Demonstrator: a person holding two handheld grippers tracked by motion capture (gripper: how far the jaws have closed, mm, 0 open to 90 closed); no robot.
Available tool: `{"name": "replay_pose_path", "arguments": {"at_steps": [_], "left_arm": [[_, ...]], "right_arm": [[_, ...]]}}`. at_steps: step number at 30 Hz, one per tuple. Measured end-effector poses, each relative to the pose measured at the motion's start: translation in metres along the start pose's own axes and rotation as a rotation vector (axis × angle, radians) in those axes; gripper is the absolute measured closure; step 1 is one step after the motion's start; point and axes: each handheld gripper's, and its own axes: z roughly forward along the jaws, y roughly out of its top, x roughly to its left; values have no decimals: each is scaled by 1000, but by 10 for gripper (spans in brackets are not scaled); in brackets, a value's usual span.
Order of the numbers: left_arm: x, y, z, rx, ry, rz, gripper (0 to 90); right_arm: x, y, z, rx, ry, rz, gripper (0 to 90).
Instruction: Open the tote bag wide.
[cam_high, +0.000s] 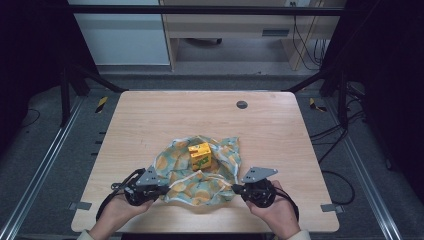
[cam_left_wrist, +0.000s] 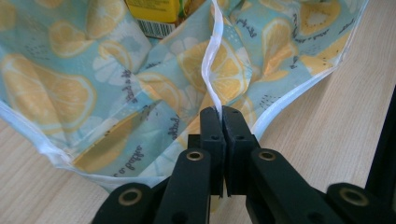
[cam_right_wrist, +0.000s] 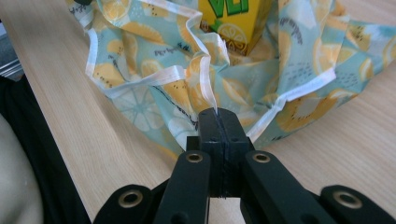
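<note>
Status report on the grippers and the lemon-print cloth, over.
Left gripper and right gripper shut on lemon-print cloth edge. Yellow drink carton on it. Nothing obstructing.

Cloth (cam_high: 202, 172) spread on the table (cam_high: 150, 120), toward the 6 o'clock edge and about midway across, with the carton (cam_high: 200, 156) standing on it near its middle and cloth folds rising on all sides of the carton. Left gripper (cam_high: 167, 189) at the cloth's 8 o'clock corner and right gripper (cam_high: 234, 188) at its 4 o'clock corner, each pinching a hem between closed fingers (cam_left_wrist: 212, 126), both near the 6 o'clock table edge. Round table insert (cam_high: 242, 104) well apart at 12 o'clock, slightly toward 1.
</note>
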Motion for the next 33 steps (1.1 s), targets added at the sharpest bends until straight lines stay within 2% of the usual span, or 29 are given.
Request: {"name": "replay_pose_path", "arguments": {"at_steps": [3, 7, 8, 9, 13, 24, 28, 30, 33], "left_arm": [[-1, -2, 3, 19, 1, 13, 870], [-3, -4, 5, 25, 10, 21, 836], [-3, -4, 5, 25, 10, 21, 814], [-4, -5, 6, 21, 20, 18, 792], [-3, -7, 4, 10, 39, 8, 713], [1, -5, -6, -41, 72, -12, 583], [7, 1, -15, -59, 116, -17, 492], [12, 4, -20, -73, 141, -30, 451], [17, 9, -28, -88, 174, -32, 392]], "right_arm": [[0, -4, 2, 15, 6, 5, 893], [0, -4, 1, 16, 0, 7, 791], [0, -4, 1, 16, 0, 7, 791], [0, -2, -2, 13, -3, 3, 713], [-1, 6, -8, 3, -26, 3, 592], [-14, 30, -16, -8, -83, 1, 426], [-18, 40, -14, -19, -71, -18, 331], [-22, 46, -11, -6, -79, -13, 277], [-28, 56, -5, 11, -90, -9, 264]]}}
